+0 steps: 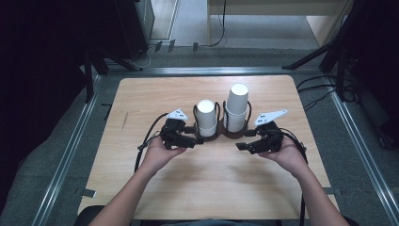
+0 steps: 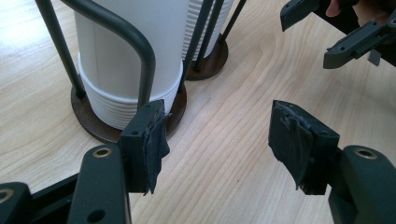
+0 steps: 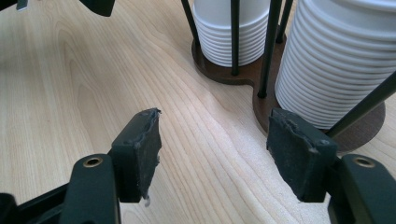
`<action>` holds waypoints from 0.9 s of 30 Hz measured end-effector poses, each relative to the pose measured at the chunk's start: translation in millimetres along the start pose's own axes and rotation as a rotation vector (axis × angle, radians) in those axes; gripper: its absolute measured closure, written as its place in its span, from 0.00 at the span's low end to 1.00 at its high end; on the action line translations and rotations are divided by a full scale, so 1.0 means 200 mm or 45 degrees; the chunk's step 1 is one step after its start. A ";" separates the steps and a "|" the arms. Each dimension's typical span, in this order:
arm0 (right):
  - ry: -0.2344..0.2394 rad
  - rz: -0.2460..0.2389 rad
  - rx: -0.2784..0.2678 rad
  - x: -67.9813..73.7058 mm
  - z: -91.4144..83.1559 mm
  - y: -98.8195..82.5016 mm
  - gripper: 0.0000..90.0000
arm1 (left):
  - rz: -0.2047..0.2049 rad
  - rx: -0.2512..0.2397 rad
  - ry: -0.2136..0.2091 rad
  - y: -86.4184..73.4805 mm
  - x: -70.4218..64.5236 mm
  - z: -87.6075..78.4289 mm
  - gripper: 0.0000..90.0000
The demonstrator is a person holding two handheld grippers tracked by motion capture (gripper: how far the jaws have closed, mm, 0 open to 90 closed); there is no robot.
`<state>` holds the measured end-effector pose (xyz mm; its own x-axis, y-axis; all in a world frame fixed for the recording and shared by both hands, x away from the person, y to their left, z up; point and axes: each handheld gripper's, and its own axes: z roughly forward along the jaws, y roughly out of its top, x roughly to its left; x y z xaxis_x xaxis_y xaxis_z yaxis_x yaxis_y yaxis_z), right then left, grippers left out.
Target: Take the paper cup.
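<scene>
A dark wire cup holder [image 1: 221, 135] stands mid-table with two stacks of white paper cups: a shorter left stack [image 1: 206, 117] and a taller right stack [image 1: 236, 106]. My left gripper [image 1: 195, 140] lies just left of the holder's front and points right; in the left gripper view its jaws [image 2: 219, 135] stand apart over bare wood, with the left stack [image 2: 126, 56] just beyond the left pad. My right gripper [image 1: 244, 143] sits at the holder's front right and points left. It is open [image 3: 215, 149], with the right stack [image 3: 336, 65] behind its right pad.
The light wooden table [image 1: 202, 188] has free room in front of the holder and on both sides. The holder's brown base [image 3: 261, 107] and thin black uprights [image 2: 144, 60] ring each stack. Metal rails and cables lie on the floor around the table.
</scene>
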<state>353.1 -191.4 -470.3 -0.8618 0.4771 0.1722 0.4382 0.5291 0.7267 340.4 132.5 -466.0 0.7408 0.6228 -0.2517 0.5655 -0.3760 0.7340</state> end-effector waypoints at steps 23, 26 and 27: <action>0.000 0.015 -0.007 0.00 -0.01 0.00 0.39 | 0.033 0.025 0.034 0.00 -0.02 0.01 0.41; -0.002 0.014 -0.007 -0.01 -0.01 0.00 0.39 | 0.035 0.027 0.033 0.00 -0.03 0.02 0.41; -0.002 0.014 -0.006 -0.01 -0.01 0.00 0.39 | 0.035 0.026 0.033 0.00 -0.03 0.02 0.42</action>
<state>353.9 -192.6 -469.5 -0.8567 0.4836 0.1794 0.4463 0.5206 0.7279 337.5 126.3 -467.1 0.7464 0.6298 -0.2150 0.5528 -0.4070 0.7272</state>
